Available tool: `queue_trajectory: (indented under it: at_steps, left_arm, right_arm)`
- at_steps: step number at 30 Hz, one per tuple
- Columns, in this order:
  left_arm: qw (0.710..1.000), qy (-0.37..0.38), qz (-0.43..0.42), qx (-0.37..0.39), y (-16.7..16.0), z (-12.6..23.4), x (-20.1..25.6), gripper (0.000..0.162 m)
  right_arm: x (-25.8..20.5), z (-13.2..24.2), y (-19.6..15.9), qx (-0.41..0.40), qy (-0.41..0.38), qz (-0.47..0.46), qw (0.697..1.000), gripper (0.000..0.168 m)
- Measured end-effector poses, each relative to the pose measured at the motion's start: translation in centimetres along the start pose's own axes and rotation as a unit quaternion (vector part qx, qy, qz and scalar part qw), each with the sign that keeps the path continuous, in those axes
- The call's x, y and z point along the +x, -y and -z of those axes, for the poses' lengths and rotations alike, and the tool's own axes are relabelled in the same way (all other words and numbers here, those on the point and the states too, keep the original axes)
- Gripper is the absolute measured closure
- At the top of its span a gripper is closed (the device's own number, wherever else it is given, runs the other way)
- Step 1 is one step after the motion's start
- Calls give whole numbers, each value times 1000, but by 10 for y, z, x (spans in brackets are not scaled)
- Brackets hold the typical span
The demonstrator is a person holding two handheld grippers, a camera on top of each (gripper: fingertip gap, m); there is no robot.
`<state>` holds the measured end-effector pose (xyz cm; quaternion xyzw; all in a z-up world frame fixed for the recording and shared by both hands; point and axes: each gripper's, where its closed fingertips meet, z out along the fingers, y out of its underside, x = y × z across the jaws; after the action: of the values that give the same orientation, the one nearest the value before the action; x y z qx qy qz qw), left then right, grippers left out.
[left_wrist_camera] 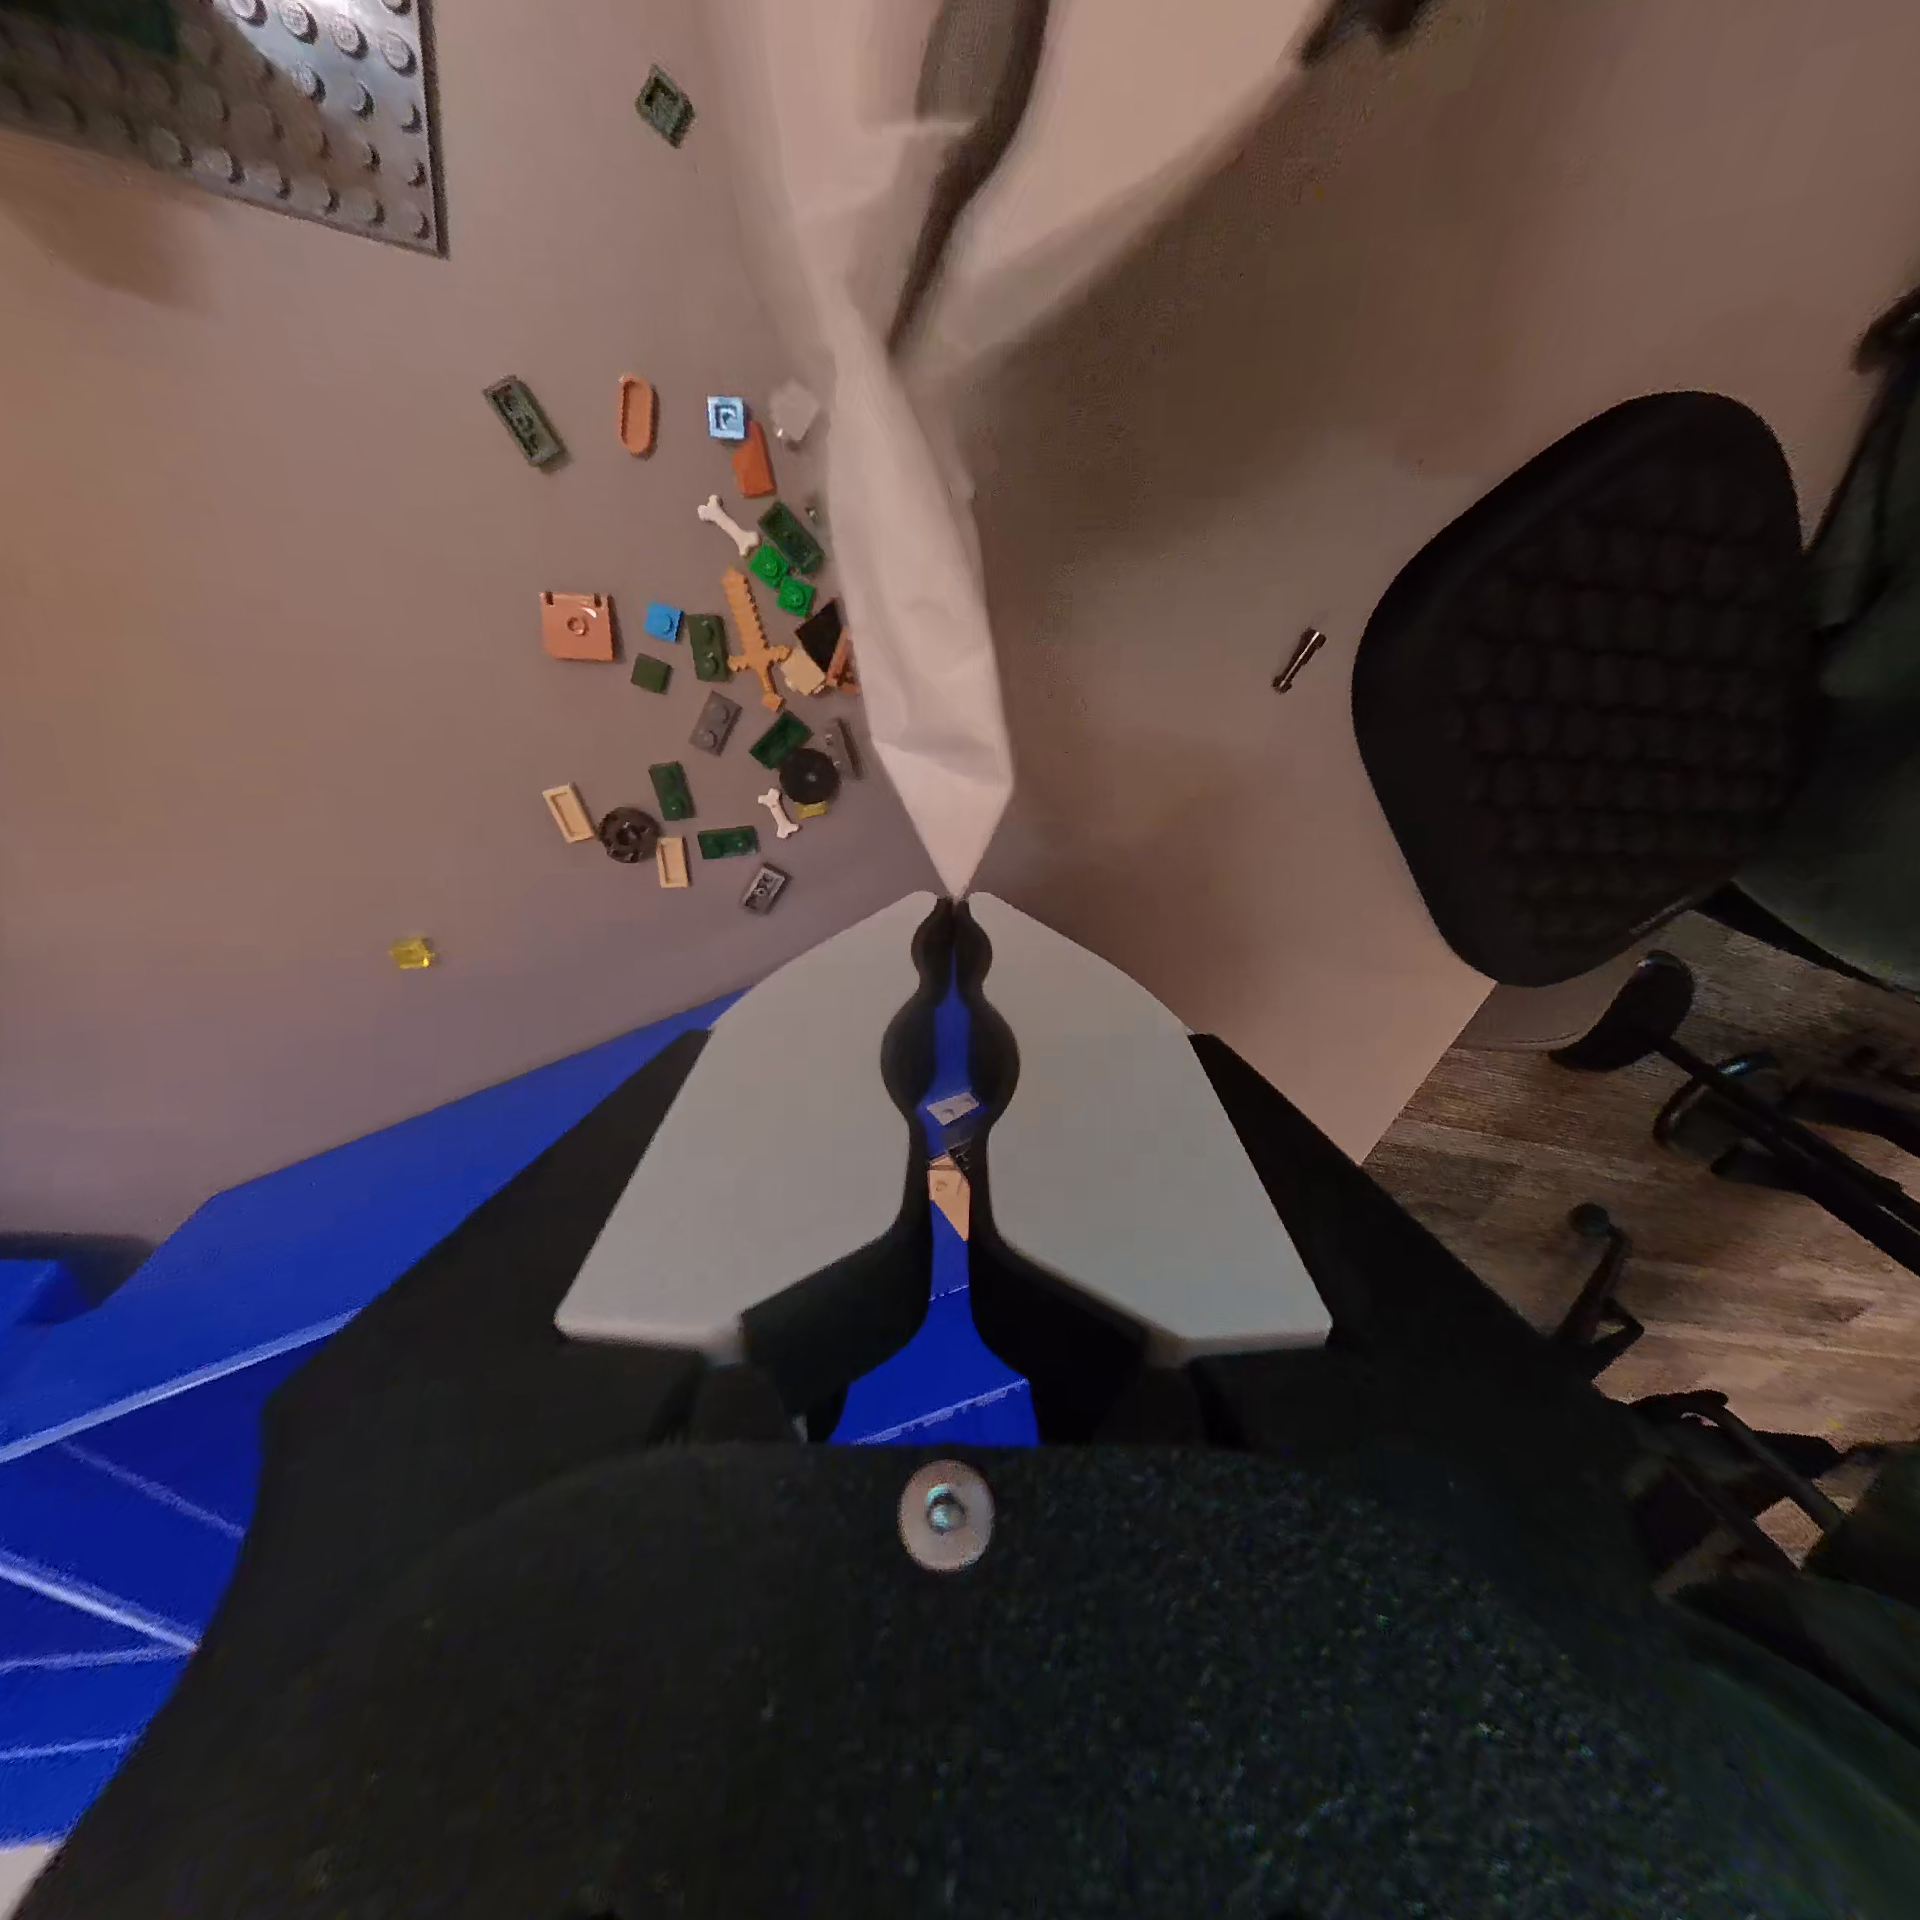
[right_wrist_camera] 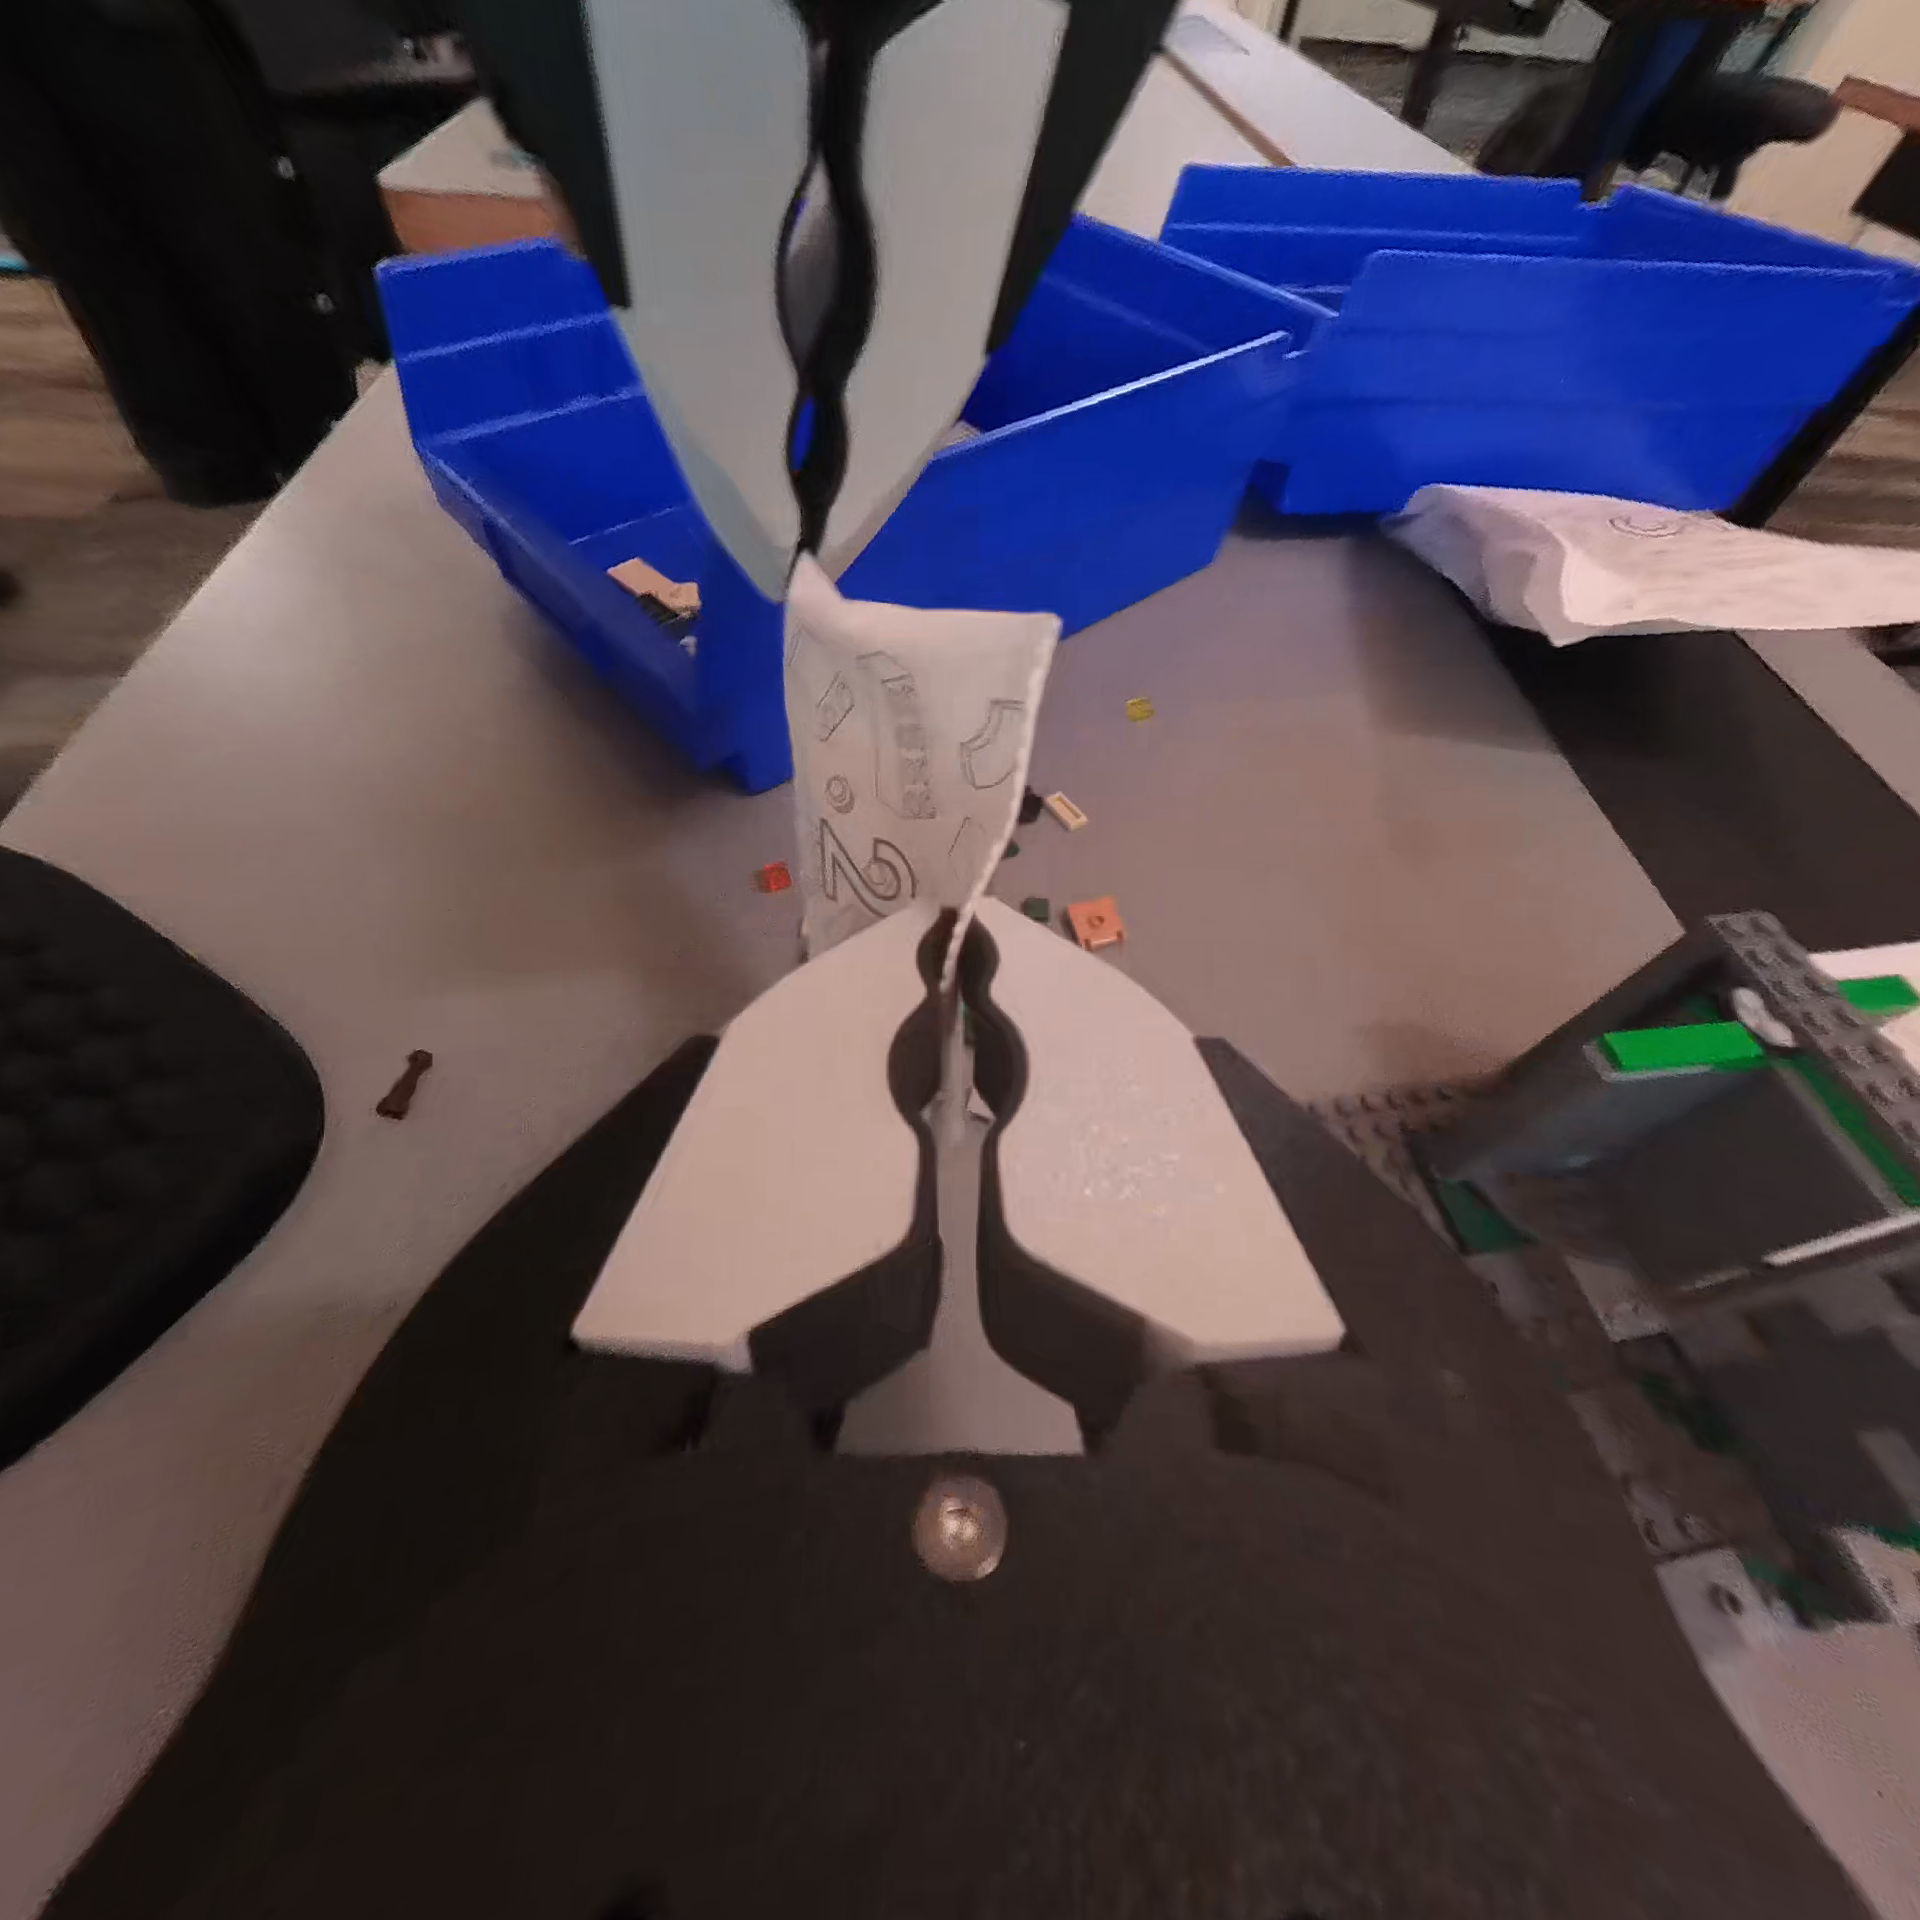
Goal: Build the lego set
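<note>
both grippers pinch the same white paper bag (right_wrist_camera: 914, 769), one at each end, and the bag hangs between them above the grey table (right_wrist_camera: 1299, 831). in the right wrist view the right gripper (right_wrist_camera: 951, 930) has its fingers pressed together on the near bottom corner of the bag, and a thin edge of paper runs down between the fingers. the left gripper (right_wrist_camera: 805, 540) comes from the far side, pointing toward the camera, and its fingers are closed on the top corner of the bag. the bag has line drawings of bricks printed on it.

in the left wrist view the left gripper (left_wrist_camera: 951, 904) holds the tip of the bag (left_wrist_camera: 914, 623) directly in front of its fingertips, and the paper goes away from it, blurred at the far part. to the left of the bag, loose lego pieces (left_wrist_camera: 717, 665) lie scattered on the table: green plates, white bones, an orange sword, tan tiles and black round parts. a small yellow piece (left_wrist_camera: 412, 953) lies apart, nearer to this gripper. a grey studded baseplate (left_wrist_camera: 312, 114) is far ahead on the left.

behind the bag in the right wrist view stand blue bins (right_wrist_camera: 582, 468). another white bag (right_wrist_camera: 1662, 571) lies flat, far on the right. the partly built grey and green lego model (right_wrist_camera: 1714, 1122) stands close on the right of the right gripper. a dark brown small piece (right_wrist_camera: 403, 1084) lies on the left, near a black chair (right_wrist_camera: 125, 1122).
</note>
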<state>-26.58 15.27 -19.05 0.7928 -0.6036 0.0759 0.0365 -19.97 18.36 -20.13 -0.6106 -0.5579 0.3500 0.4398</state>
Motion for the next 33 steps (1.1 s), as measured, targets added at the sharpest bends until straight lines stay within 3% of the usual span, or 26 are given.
queue_trajectory:
  at_steps: [1, 5, 7, 9, 27, 33]
  left_arm:
    - [1000, 6, -1, -7, -2, 1, -1, 162]
    - [1000, 6, 5, -6, -5, 0, -3, 162]
    - [1000, 4, 5, 5, -3, 1, -2, 162]
    - [1000, 5, 1, 10, 0, 2, 0, 162]
    - [998, 24, -8, 49, 4, 0, -3, 162]
    - [996, 19, -30, 82, 22, 1, 5, 162]
  right_arm:
    - [-3, -1, -2, -5, 2, 10, 1000, 168]
    - [-6, -2, 0, -1, 2, 13, 1000, 166]
    - [-6, -3, 2, 6, 7, 8, 1000, 150]
    - [-8, -2, 4, 12, 4, 16, 1000, 168]
    - [-7, 11, 7, 10, 27, -14, 999, 168]
    - [-6, 9, 3, 13, 23, -21, 999, 168]
